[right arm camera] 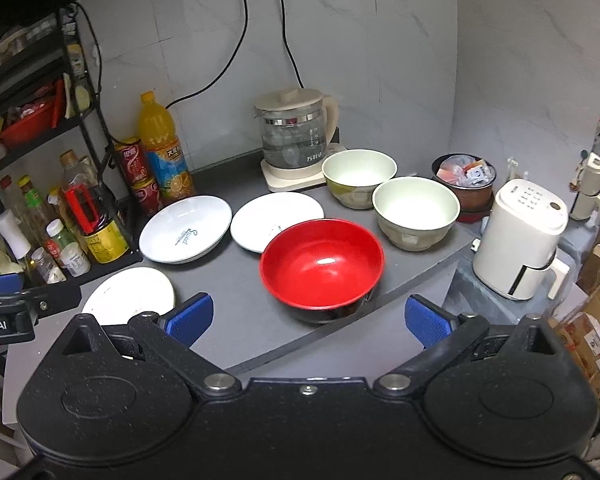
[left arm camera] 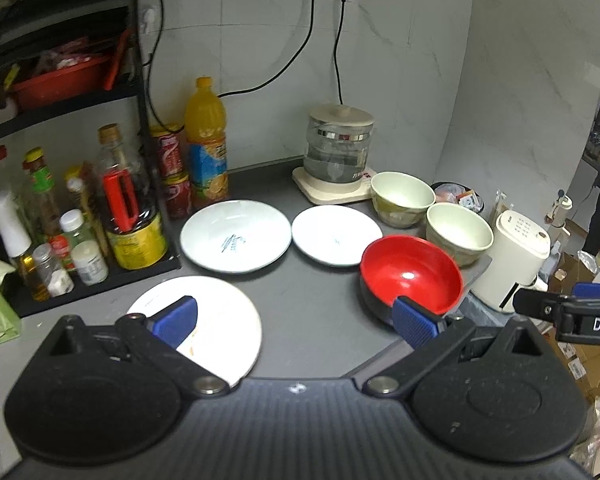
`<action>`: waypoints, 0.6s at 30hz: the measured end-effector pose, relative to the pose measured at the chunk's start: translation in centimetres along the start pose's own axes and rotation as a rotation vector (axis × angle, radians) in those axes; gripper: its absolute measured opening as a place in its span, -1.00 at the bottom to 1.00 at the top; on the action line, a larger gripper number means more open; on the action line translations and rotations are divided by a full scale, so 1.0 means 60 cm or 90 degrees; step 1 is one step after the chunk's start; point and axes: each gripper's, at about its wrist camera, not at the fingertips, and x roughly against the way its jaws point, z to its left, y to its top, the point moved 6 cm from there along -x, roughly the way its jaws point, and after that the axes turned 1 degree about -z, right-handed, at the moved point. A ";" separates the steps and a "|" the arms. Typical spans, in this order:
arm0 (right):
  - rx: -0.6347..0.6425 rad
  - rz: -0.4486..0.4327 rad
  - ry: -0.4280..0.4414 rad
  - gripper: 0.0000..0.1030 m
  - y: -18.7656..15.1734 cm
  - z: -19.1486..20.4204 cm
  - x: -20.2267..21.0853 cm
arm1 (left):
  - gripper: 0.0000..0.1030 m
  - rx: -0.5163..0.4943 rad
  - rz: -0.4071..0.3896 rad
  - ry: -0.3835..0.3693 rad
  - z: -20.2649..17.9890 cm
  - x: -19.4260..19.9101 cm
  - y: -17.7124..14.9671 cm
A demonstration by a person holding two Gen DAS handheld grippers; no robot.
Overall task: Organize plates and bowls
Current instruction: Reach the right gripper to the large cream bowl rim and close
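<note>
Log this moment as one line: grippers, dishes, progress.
left gripper: open, empty | right gripper: open, empty | red bowl: counter, untouched | three white plates, two pale bowls: unstacked

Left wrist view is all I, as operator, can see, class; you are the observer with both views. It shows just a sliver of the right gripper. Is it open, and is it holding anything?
Observer: The right gripper is open and empty. Its blue pads stand wide apart, touching nothing, with the red bowl in front of them.
Operator: And the glass kettle: which side is its handle on? I see none.
Observer: The kettle has its handle on the right, toward the farther cream bowl.
</note>
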 end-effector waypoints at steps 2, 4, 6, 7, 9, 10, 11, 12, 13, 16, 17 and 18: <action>-0.001 -0.001 0.006 1.00 0.013 -0.021 -0.014 | 0.99 0.006 0.000 -0.002 -0.014 -0.017 0.009; 0.003 -0.002 0.002 1.00 0.028 -0.041 -0.029 | 0.99 0.008 0.004 0.003 -0.032 -0.038 0.020; 0.008 -0.002 0.000 1.00 0.042 -0.062 -0.045 | 0.99 0.010 0.003 0.005 -0.048 -0.055 0.030; 0.010 -0.003 0.002 1.00 0.048 -0.071 -0.052 | 0.99 0.012 0.004 0.005 -0.054 -0.063 0.033; 0.014 -0.007 0.009 1.00 0.059 -0.090 -0.066 | 0.99 0.015 0.007 0.006 -0.071 -0.082 0.042; 0.016 -0.008 0.011 1.00 0.065 -0.098 -0.073 | 0.99 0.015 0.008 0.006 -0.081 -0.090 0.045; 0.017 -0.008 0.014 1.00 0.071 -0.108 -0.081 | 0.99 0.015 0.008 0.006 -0.088 -0.098 0.048; 0.018 -0.008 0.017 1.00 0.076 -0.114 -0.088 | 0.99 0.016 0.009 0.006 -0.097 -0.107 0.051; 0.020 -0.010 0.021 1.00 0.079 -0.121 -0.094 | 0.99 0.018 0.010 0.007 -0.106 -0.115 0.056; 0.030 -0.005 0.034 1.00 0.089 -0.141 -0.115 | 0.99 0.026 0.016 0.009 -0.130 -0.137 0.066; 0.033 0.000 0.040 1.00 0.093 -0.149 -0.123 | 0.99 0.028 0.018 0.009 -0.139 -0.146 0.069; 0.035 0.007 0.048 1.00 0.096 -0.156 -0.130 | 0.99 0.029 0.020 0.011 -0.149 -0.155 0.071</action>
